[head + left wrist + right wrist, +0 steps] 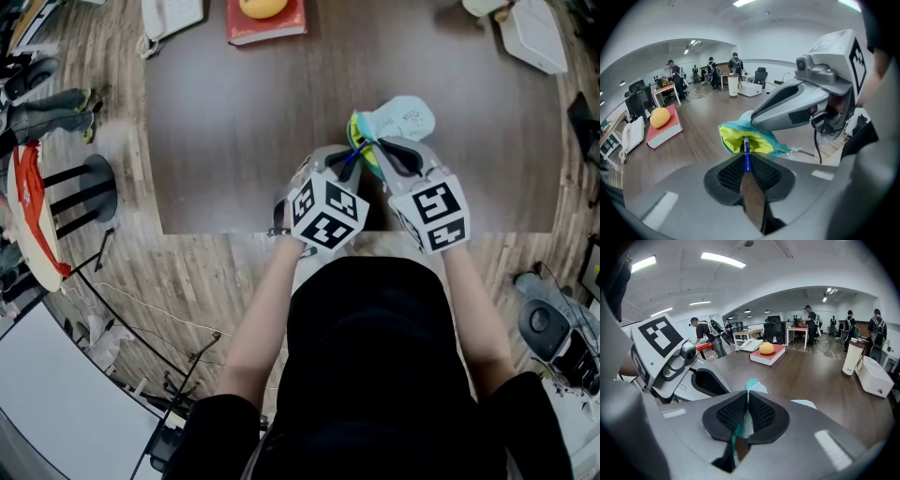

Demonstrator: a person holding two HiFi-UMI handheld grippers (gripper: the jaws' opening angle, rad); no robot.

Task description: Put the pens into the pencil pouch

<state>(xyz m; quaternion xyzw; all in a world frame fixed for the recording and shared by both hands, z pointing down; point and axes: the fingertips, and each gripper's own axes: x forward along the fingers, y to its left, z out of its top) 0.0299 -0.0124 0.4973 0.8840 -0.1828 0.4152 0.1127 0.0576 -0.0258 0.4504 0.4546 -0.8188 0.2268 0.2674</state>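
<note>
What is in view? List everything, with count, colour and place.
table: one, dark brown, in front of the person
pencil pouch: one, teal with yellow lining, open, at the near edge
pen: one, blue, tip at the open mouth
book: one, red, far edge
round thing: one, orange-yellow, on the book
telephone: one, white, far left
box: one, white, far right
people: several, dark clothes, background
left gripper: one, grey, shut on the pen
right gripper: one, grey, pinching the pouch's edge

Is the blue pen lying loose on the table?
No, the left gripper clamps the slim blue pen, tip at the teal fabric pouch.
</note>
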